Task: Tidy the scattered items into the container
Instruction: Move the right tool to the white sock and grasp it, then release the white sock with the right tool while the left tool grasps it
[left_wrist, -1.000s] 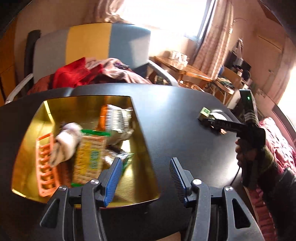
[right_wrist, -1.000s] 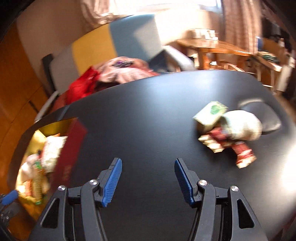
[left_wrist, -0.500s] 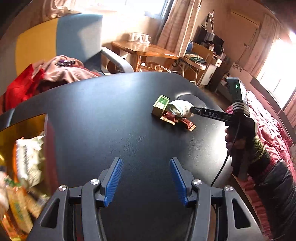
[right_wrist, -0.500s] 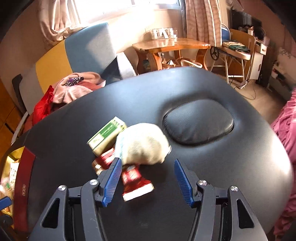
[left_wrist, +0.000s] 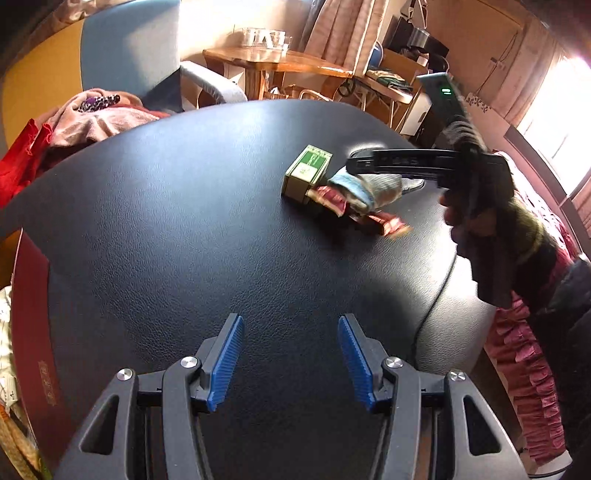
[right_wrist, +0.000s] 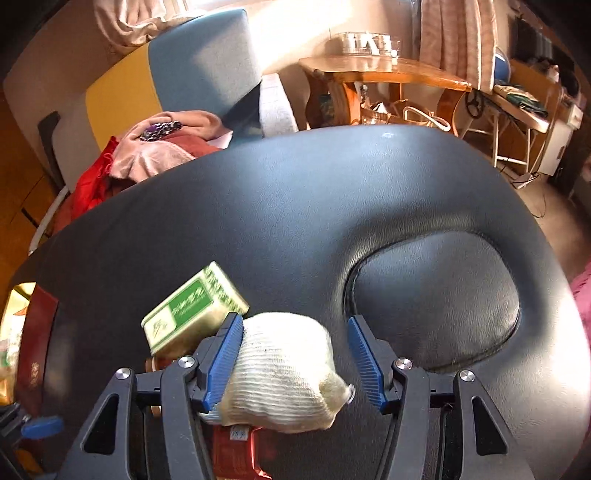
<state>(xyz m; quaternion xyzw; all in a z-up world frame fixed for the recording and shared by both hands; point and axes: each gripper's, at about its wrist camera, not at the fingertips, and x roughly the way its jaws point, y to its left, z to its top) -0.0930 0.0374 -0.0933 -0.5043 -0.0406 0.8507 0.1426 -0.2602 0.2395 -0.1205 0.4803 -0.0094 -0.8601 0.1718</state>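
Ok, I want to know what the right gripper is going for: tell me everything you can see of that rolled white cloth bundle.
The white cloth bundle is a rolled, ribbed knit piece, cream with a pale blue edge seen from the left wrist view. It lies on the black padded table, over red snack packets and beside the green box. It sits between the right gripper fingers: the left pad touches it, the right pad stands clear.
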